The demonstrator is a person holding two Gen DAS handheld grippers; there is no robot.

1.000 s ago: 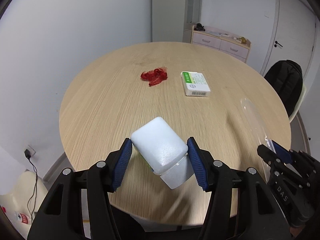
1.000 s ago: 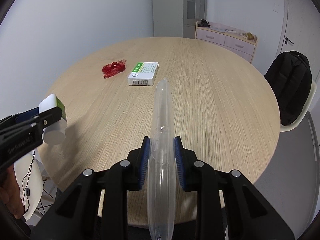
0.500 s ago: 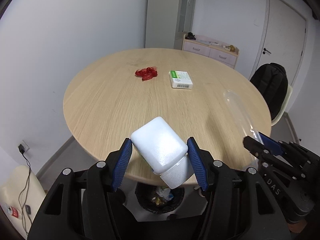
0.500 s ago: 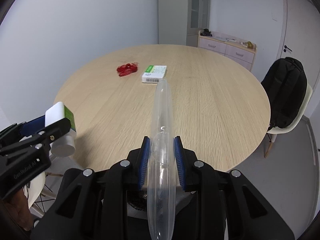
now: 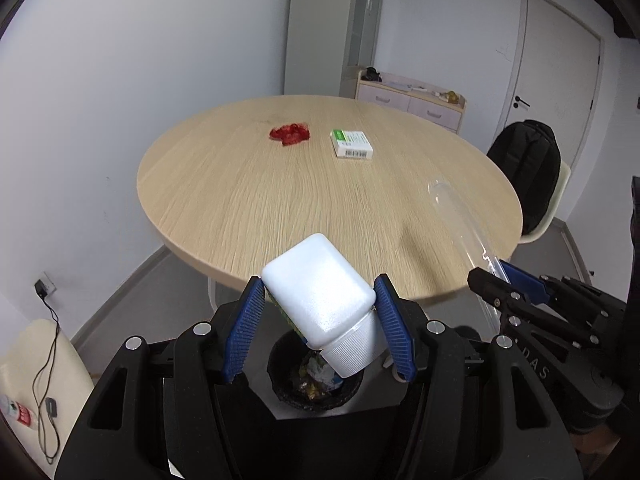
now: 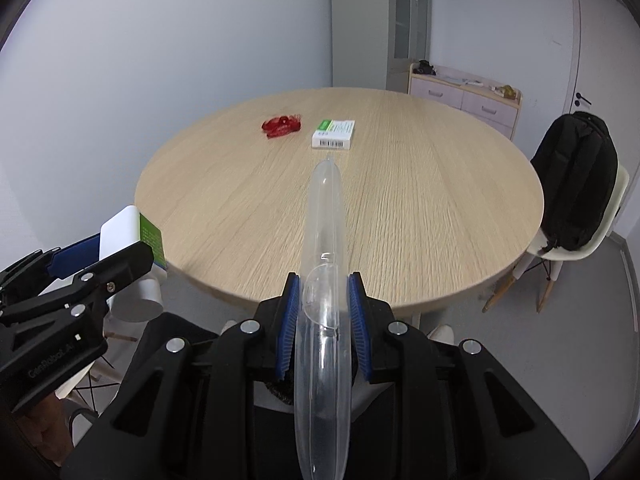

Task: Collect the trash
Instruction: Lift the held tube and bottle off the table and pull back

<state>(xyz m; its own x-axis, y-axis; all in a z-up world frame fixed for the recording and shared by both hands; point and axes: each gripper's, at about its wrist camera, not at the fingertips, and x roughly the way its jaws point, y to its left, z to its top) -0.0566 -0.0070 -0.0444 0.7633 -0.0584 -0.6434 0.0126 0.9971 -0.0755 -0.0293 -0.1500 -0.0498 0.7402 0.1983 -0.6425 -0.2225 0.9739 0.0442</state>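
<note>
Two pieces are mid-haul: left gripper (image 5: 320, 326) is clamped on the white bottle (image 5: 320, 296) right over the bin (image 5: 316, 384), right gripper (image 6: 323, 318) pinches the clear tube (image 6: 323, 280), so I'd guess next is just letting go.

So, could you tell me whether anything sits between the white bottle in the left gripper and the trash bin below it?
Nothing visible does. The white bottle, clamped in the left gripper, hangs cap-down over the open black trash bin, with only air between them.
</note>
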